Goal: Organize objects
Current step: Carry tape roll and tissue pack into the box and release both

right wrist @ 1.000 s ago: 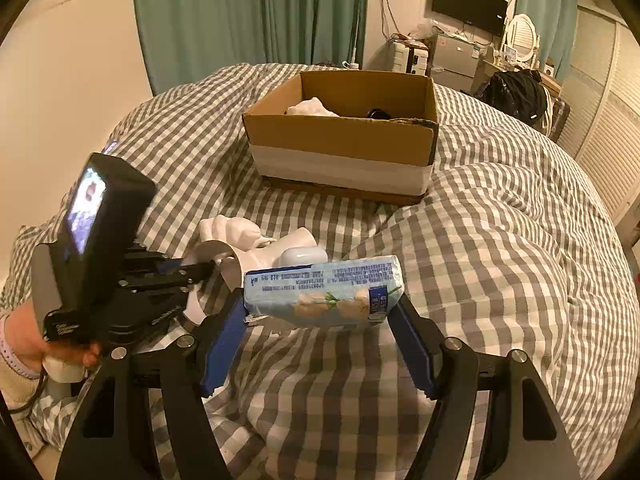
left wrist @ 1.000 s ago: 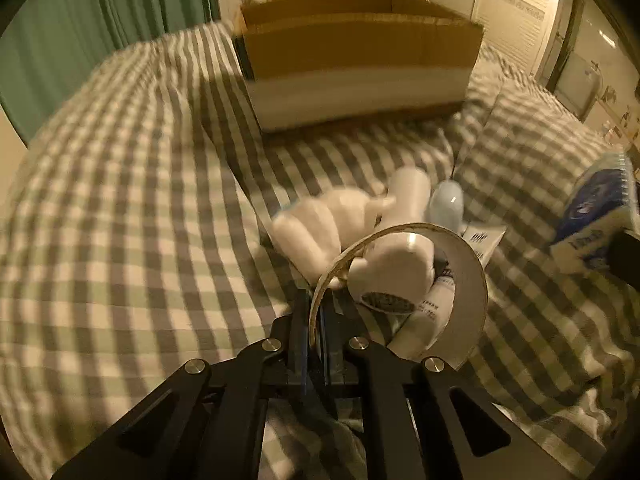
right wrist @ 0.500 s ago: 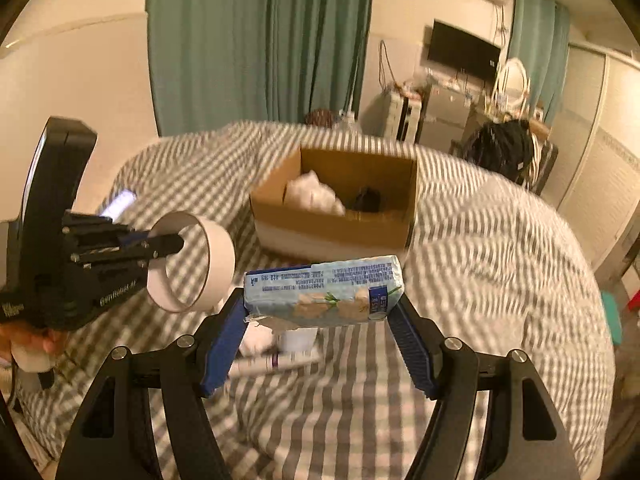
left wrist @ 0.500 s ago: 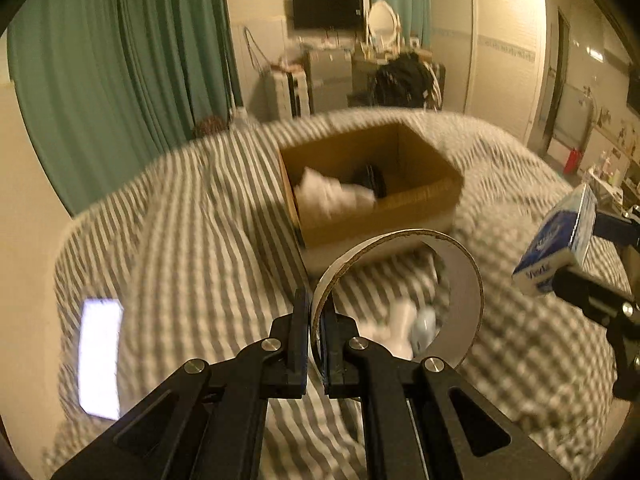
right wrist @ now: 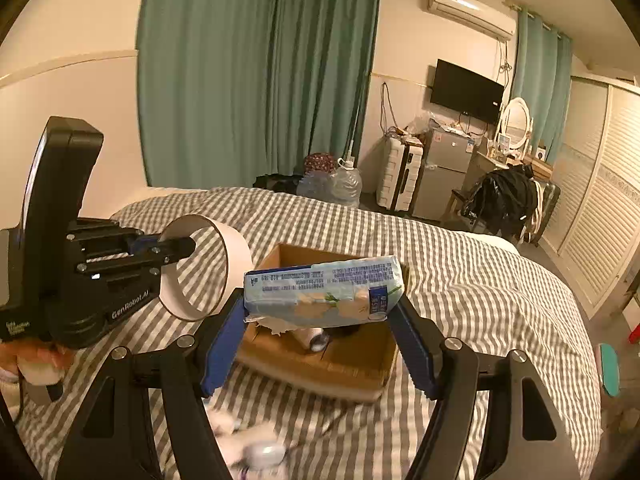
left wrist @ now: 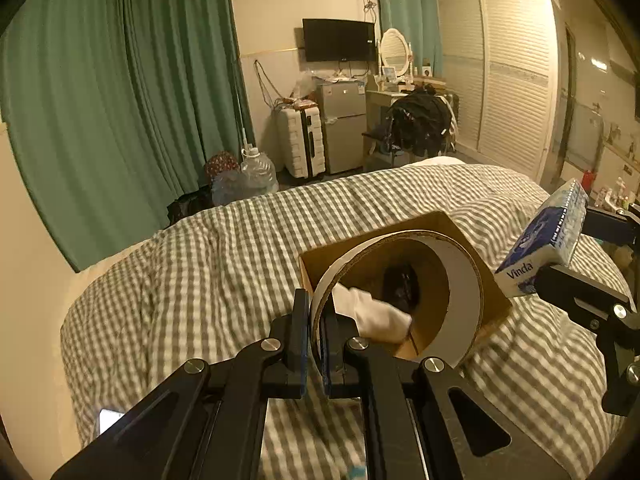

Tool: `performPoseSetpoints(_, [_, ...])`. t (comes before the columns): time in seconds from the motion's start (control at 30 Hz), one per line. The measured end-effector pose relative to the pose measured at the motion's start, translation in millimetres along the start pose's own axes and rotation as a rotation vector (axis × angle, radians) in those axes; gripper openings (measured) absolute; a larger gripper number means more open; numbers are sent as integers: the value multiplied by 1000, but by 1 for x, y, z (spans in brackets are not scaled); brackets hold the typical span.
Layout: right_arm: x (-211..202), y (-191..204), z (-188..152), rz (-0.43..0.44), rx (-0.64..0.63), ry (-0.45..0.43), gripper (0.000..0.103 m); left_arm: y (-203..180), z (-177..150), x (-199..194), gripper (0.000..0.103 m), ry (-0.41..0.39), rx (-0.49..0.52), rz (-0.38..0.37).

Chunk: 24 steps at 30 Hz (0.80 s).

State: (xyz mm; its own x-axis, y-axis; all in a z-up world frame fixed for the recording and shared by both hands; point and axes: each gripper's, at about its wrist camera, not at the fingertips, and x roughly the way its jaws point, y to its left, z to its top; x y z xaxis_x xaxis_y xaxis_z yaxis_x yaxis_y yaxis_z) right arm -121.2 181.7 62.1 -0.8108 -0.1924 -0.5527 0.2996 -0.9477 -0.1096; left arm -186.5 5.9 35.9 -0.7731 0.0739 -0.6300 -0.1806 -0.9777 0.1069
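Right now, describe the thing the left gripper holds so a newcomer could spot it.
On the checked bed, left of the open cardboard box, the left gripper pinches the wall of a wide cardboard ring. It is hollow, white outside and brown inside, unlike the blue tissue pack in the right gripper.

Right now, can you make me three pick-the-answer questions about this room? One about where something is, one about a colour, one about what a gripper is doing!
1. Where is the box?
A. on the bed
B. on the floor
C. on the fridge

2. What colour are the curtains?
A. red
B. green
C. white

3. What is the left gripper doing?
A. hanging open and empty
B. pinching the ring's wall
C. holding a bottle

Answers:
1 A, the box sits on the checked bed.
2 B, they hang green behind the bed.
3 B, its jaws are shut on the ring, one inside, one outside.
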Motion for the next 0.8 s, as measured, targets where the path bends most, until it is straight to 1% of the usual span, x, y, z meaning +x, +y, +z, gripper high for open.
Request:
performPoseSetpoints(0.13, [47,-18,13,1,26,26,70,-4,14,45,5,36,-2,-5])
performPoseSetpoints(0.37, [134,-53,14,22,78,106,70,-15,10,120,5,116,14,-24])
performPoseSetpoints(0.43, [152,-58,12,32,72,127,70,-20,7,135,5,132,29,-35])
performPoseSetpoints(0.53, [171,-65,7,25,74,140,71,-26,3,146,5,142,49,-45])
performPoseSetpoints(0.6, [179,-68,2,38,88,144,72,-27,3,152,8,153,54,-51])
performPoseSetpoints(0.63, [180,-68,0,40,94,146,73,-27,3,153,11,162,56,-51])
performPoseSetpoints(0.7, [181,-70,-3,31,102,147,81,-28,4,154,21,177,52,-53])
performPoseSetpoints(0.73, [178,-71,-2,23,105,140,82,-28,3,152,37,187,48,-58])
performPoseSetpoints(0.77, [174,-72,-2,17,110,129,83,-27,3,148,63,195,43,-59])
performPoseSetpoints(0.8, [168,-73,1,15,117,114,86,-27,3,142,73,192,39,-51])
